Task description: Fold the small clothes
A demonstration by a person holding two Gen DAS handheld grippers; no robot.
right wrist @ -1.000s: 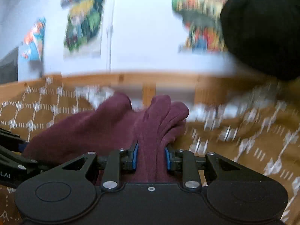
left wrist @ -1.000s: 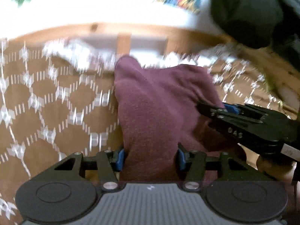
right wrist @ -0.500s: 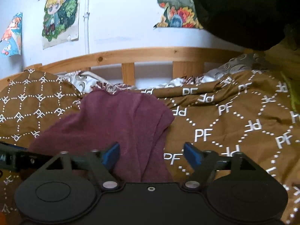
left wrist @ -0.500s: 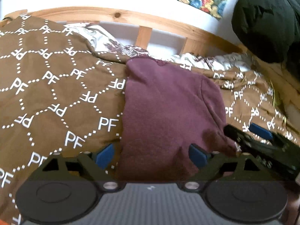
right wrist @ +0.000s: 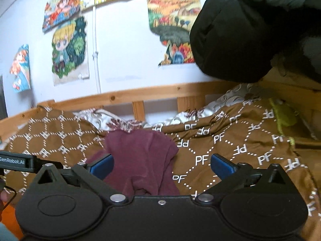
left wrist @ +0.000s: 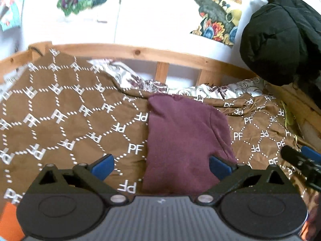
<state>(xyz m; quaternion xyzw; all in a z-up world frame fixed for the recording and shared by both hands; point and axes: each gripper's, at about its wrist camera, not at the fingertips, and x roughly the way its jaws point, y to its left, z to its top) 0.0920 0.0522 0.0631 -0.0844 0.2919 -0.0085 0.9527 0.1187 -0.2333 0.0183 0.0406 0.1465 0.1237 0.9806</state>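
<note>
A maroon garment lies folded on the brown "PF" blanket. My left gripper hovers over its near end with the jaws opening wide. The cloth shows between the blue pads, but they do not press on it. In the right wrist view the same garment lies rumpled ahead. My right gripper is also opening, its pads clear of the fabric. The right gripper's finger shows at the right edge, the left gripper's arm at the left.
A wooden bed rail runs behind the blanket, with a white patterned sheet bunched under it. A black jacket hangs at the upper right. Posters cover the white wall. Something orange sits at the bottom left.
Both grippers have let go of the maroon garment and spread their jaws wide. Both have drawn back and upward. The garment now lies flat on the blanket.
</note>
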